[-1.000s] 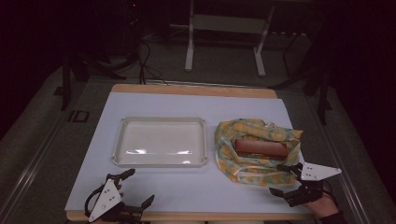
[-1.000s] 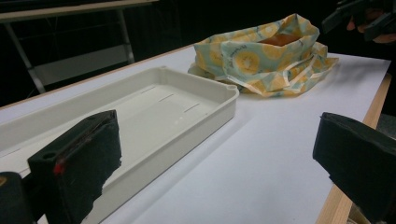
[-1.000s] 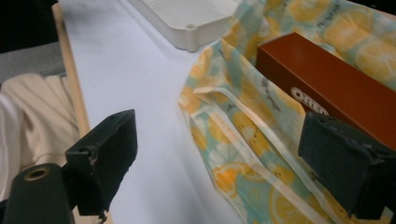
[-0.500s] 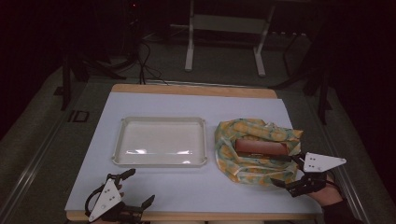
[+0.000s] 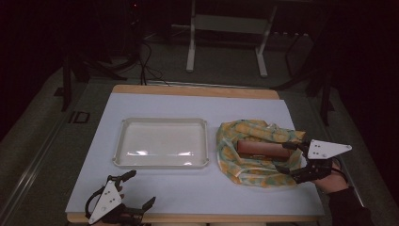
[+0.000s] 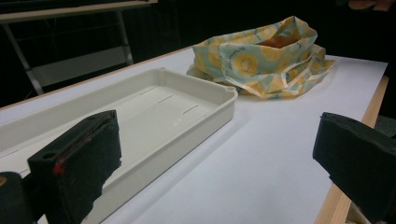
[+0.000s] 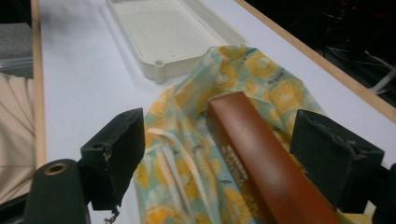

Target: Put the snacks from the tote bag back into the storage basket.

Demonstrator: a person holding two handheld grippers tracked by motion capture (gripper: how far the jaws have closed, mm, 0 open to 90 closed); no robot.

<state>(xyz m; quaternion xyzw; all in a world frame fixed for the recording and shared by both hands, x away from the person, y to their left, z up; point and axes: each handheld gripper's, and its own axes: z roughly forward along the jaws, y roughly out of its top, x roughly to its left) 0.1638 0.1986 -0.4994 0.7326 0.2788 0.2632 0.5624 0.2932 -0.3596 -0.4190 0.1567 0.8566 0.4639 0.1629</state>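
A yellow-and-teal patterned cloth bag [image 5: 249,162] lies on the right half of the white table, its mouth open. A long brown box [image 5: 262,149] rests in it, lengthwise across the table. My right gripper [image 5: 281,156] hovers at the box's right end, a jaw on each side. In the right gripper view the brown box [image 7: 261,163] runs between the jaws with a gap on both sides; the jaws have just been closing. My left gripper [image 5: 140,188] sits open with nothing in it at the table's near left edge, below the cream tray [image 5: 123,141].
The shallow cream tray [image 6: 205,112] holds nothing and stands just left of the bag [image 6: 261,56]. The table's wooden near edge [image 6: 355,140] runs close to the left gripper [image 6: 217,154]. A metal stand's legs [image 5: 226,47] rise on the floor beyond the table.
My right gripper has risen and moved up to the box's right end, and its jaws have narrowed around it. The left gripper has stayed put.
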